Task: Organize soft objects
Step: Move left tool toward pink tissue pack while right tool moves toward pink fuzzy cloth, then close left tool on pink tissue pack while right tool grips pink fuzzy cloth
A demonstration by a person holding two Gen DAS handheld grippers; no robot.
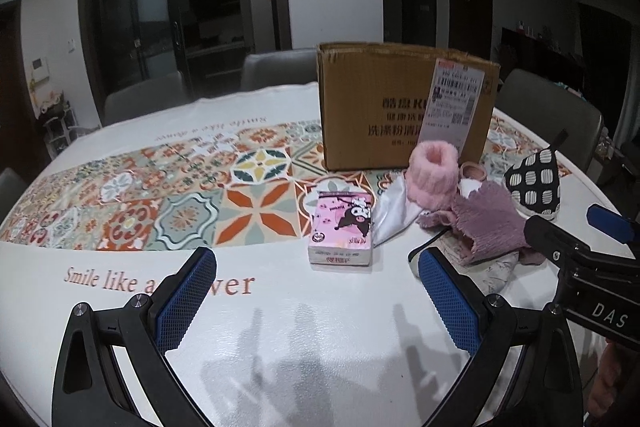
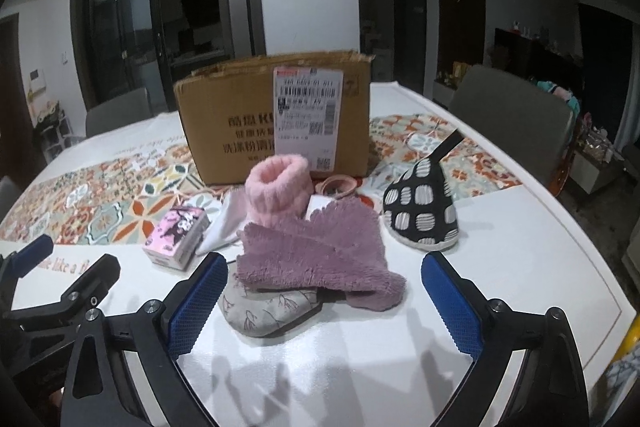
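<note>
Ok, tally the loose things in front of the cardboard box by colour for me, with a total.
Pink: 3, fluffy cuff, tissue pack, small ring
Purple: 1, cloth
White: 1, cloth
Grey: 1, printed piece
Black and white: 1, spotted pouch
Total: 7

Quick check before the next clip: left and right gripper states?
Left gripper: open, holding nothing, above the table.
Right gripper: open, empty, jaws either side of the purple cloth.
</note>
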